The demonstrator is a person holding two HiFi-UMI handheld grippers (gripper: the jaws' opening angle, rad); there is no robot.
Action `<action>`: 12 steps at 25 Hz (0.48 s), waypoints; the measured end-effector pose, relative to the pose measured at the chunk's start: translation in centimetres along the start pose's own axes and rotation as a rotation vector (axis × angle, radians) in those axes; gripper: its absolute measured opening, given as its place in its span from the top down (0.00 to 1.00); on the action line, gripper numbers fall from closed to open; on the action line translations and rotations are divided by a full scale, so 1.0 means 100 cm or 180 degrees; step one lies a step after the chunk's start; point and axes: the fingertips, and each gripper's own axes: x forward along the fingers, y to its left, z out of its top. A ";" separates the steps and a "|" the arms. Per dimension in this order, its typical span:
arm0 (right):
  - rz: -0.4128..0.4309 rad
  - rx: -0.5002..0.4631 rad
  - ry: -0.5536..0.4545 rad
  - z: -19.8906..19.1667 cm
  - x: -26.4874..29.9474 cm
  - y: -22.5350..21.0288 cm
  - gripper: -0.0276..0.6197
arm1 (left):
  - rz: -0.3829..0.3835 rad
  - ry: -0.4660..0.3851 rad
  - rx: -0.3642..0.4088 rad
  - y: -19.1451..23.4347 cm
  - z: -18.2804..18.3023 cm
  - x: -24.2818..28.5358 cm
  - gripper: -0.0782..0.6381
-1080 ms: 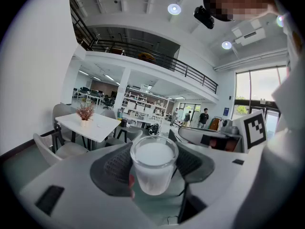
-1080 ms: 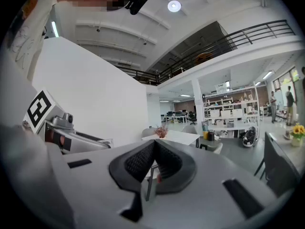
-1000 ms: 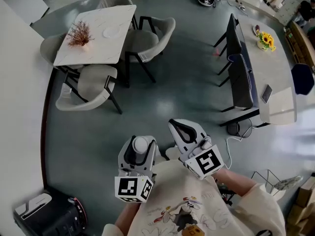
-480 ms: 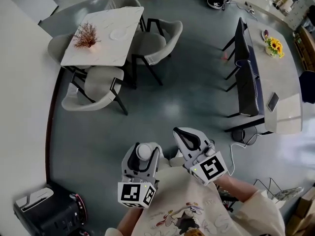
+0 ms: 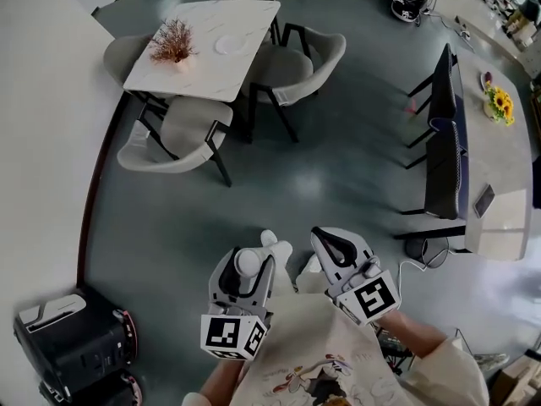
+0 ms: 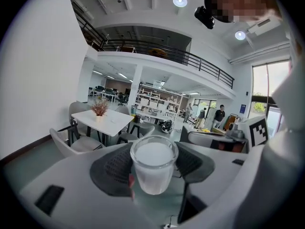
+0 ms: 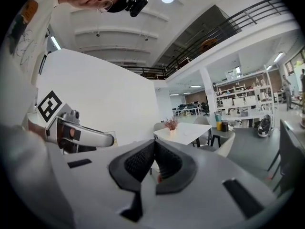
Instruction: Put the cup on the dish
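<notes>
A clear cup (image 5: 247, 261) with a white inside sits between the jaws of my left gripper (image 5: 250, 255), which is shut on it. In the left gripper view the cup (image 6: 153, 168) stands upright between the dark pads. My right gripper (image 5: 327, 238) is beside it, shut and empty; its pads (image 7: 143, 162) meet in the right gripper view. The white dish (image 5: 230, 45) lies on the white table (image 5: 203, 62) far ahead at the upper left, next to a small reddish plant (image 5: 172, 38). Both grippers are held low over the grey floor, well short of the table.
Grey chairs (image 5: 177, 138) surround the white table (image 6: 107, 120). A long desk with yellow flowers (image 5: 500, 104) and dark screens (image 5: 443, 142) runs along the right. A black machine (image 5: 68, 338) stands at the bottom left by the white wall. A shoe (image 5: 276, 249) shows below.
The table, chairs and desk have shifted down and to the right in the head view, so the table is closer. Both grippers keep their hold and pose.
</notes>
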 end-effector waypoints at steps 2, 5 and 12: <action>0.0077 -0.0037 0.0037 0.002 0.011 0.003 0.95 | 0.0006 -0.0004 -0.0036 0.008 0.004 0.006 0.51; 0.0088 -0.0087 0.0048 0.009 0.033 -0.001 0.95 | -0.0031 -0.0020 -0.0071 0.024 0.014 0.022 0.51; -0.0024 -0.0114 0.0047 0.029 0.113 -0.020 0.95 | -0.0144 -0.0033 -0.0091 0.083 0.050 0.073 0.51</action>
